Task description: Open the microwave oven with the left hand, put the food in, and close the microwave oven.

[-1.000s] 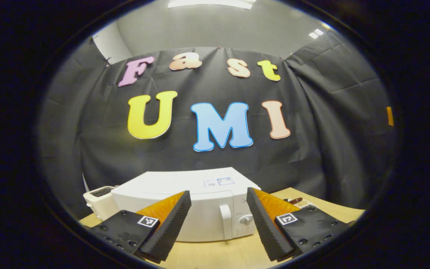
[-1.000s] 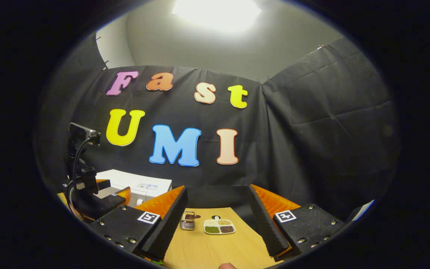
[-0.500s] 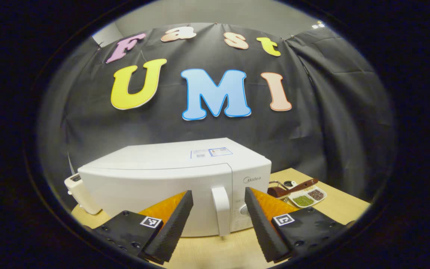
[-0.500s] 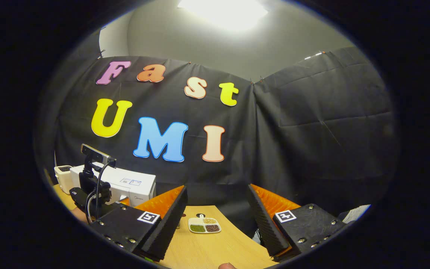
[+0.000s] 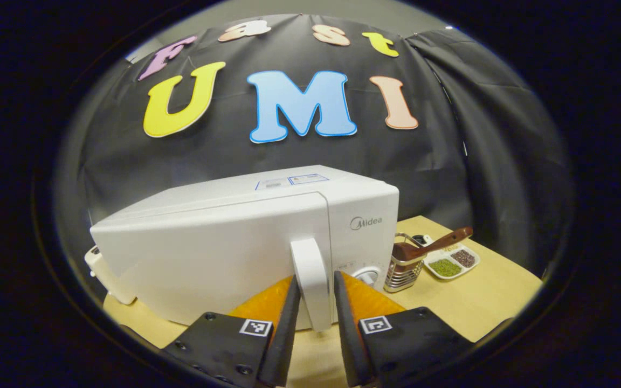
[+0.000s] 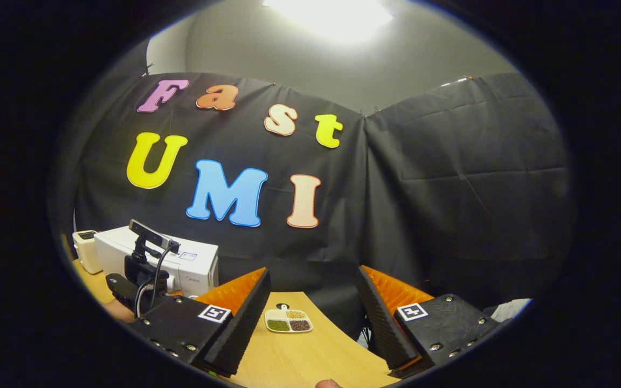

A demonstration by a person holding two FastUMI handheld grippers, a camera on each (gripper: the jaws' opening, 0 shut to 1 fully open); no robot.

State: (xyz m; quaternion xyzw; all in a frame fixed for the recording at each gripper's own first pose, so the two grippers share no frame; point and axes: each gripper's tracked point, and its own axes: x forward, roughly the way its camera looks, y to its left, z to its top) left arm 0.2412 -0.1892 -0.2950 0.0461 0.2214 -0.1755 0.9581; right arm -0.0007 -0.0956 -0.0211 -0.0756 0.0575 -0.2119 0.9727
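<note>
On the counter [image 5: 483, 302], left tongs [image 5: 317, 302] pinch the microwave oven [image 5: 224, 253] door's rigid handle [image 5: 310, 280], likely a firm hold; right tongs [image 6: 313, 312] gape empty.

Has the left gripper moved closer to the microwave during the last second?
Yes. The left gripper advanced toward the microwave, which now looms larger, and its fingers closed in around the door handle.

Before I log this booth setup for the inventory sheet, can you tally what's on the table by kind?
Microwave oven: 1
Toaster: 1
Wire utensil holder with a brown-handled utensil: 1
Divided food tray: 1
Total: 4 things on the wooden table.
</note>
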